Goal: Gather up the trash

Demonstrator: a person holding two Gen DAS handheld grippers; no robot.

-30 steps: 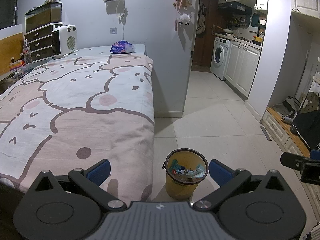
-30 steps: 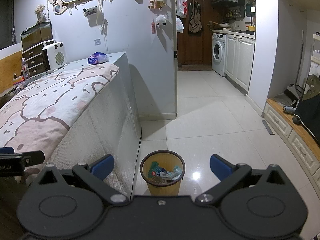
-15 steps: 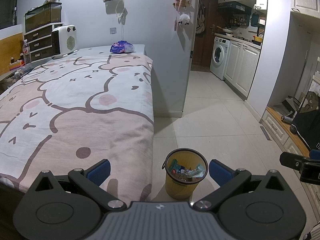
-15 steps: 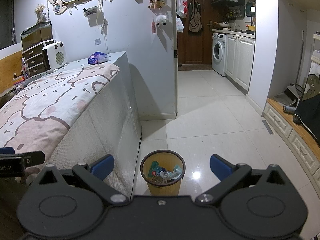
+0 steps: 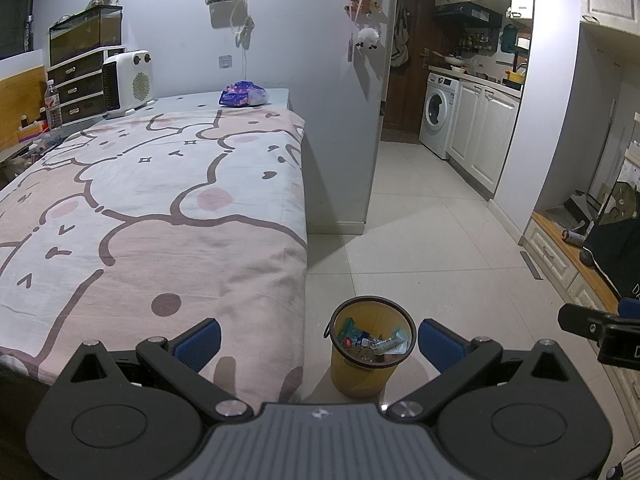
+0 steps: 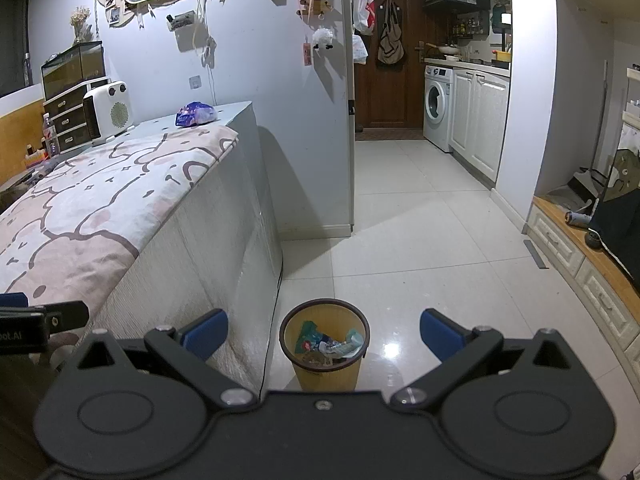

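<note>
Dim bluish indoor light; glare patch on floor tiles [image 6: 394, 347]; sharp focus; fisheye bending, dark vignette corners.

Home: bed [image 5: 152, 208], probably kitchenette beyond.

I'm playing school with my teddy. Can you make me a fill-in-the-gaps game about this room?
1. The bin stands on the ____.
2. Both the left gripper and the right gripper are ____.
3. The purple bag lies at the far end of the ____.
4. The bin's colour is ____.

Missing words: floor; open; bed; yellow
</note>
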